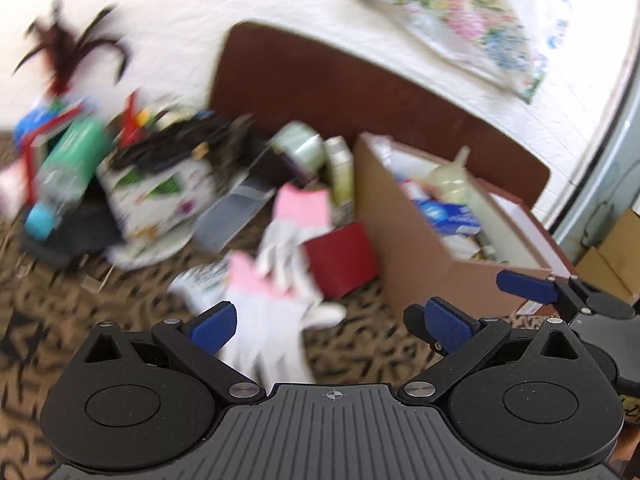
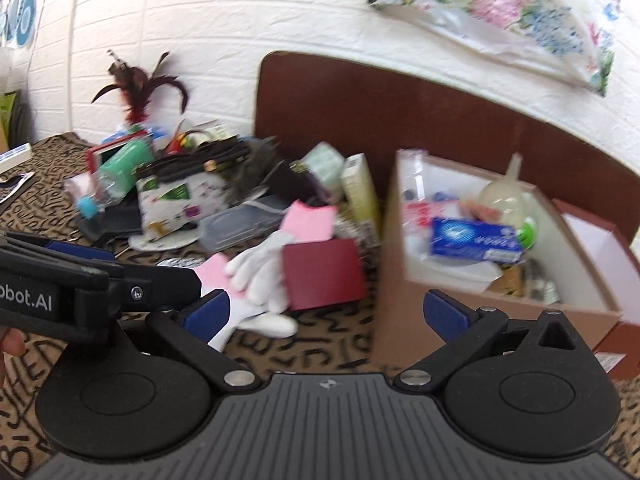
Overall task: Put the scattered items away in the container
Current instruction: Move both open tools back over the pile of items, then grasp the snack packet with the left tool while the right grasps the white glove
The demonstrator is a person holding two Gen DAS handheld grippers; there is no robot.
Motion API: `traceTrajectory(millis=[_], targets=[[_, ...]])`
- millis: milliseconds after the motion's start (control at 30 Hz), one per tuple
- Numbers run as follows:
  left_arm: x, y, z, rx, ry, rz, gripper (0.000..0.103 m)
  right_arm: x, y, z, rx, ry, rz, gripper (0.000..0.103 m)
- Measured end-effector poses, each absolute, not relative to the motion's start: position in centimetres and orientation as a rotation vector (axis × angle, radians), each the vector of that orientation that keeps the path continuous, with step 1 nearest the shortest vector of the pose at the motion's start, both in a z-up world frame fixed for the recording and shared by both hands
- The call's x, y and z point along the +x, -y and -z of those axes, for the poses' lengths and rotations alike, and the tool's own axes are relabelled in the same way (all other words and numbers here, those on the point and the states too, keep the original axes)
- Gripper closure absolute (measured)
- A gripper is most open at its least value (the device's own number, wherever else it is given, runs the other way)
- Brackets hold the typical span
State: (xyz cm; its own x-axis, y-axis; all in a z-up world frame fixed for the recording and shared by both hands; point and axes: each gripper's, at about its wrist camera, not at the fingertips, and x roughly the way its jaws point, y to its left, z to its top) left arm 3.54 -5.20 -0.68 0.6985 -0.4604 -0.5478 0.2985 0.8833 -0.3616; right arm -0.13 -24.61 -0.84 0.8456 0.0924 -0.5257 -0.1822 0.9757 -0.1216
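Observation:
A brown cardboard box (image 1: pixel 404 248) stands on the patterned cloth at the right and holds several items, among them a blue packet (image 1: pixel 448 216). It also shows in the right wrist view (image 2: pixel 400 288). White gloves with pink cuffs (image 1: pixel 280 280) lie left of it, by a red box (image 1: pixel 344 260). My left gripper (image 1: pixel 332 326) is open and empty just in front of the gloves. My right gripper (image 2: pixel 328 312) is open and empty, before the red box (image 2: pixel 324 276) and the gloves (image 2: pixel 260 276). The left gripper (image 2: pixel 100 276) crosses the right view's left side.
A pile of clutter lies at the back left: a green bottle (image 1: pixel 72 164), a patterned white box (image 1: pixel 160 196), a grey case (image 1: pixel 236 208), a tape roll (image 1: pixel 304 148), a feather toy (image 2: pixel 136 92). A brown board (image 2: pixel 400 112) leans against the white wall.

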Motion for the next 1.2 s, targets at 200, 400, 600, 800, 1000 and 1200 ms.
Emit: traceTrajectory(millis=[200, 400, 600, 800, 1000, 1200], targets=[[3.4, 0.3, 4.0, -0.312, -0.746, 0.347, 0.000, -0.8, 21.9, 4.2, -0.091, -0.639, -0.227, 0.001], [4.5, -2.0, 5.7, -0.362, -0.789, 0.300, 0.000, 0.0, 20.6, 5.8, -0.070, -0.697, -0.246, 0.001], [6.1, -1.5, 6.4, -0.355, -0.803, 0.328, 0.003, 1.5, 20.8, 6.7, 0.017, -0.734, -0.261, 0.001], [7.3, -1.6, 7.5, -0.353, -0.818, 0.297, 0.009, 3.6, 20.8, 8.3, 0.091, -0.770, -0.257, 0.001], [8.3, -2.4, 8.1, -0.377, -0.826, 0.274, 0.010, 5.4, 20.4, 10.0, 0.117, -0.803, -0.272, 0.020], [9.5, -1.3, 7.9, -0.333, -0.808, 0.274, 0.009, 6.0, 22.0, 9.7, 0.137, -0.803, -0.239, 0.089]])
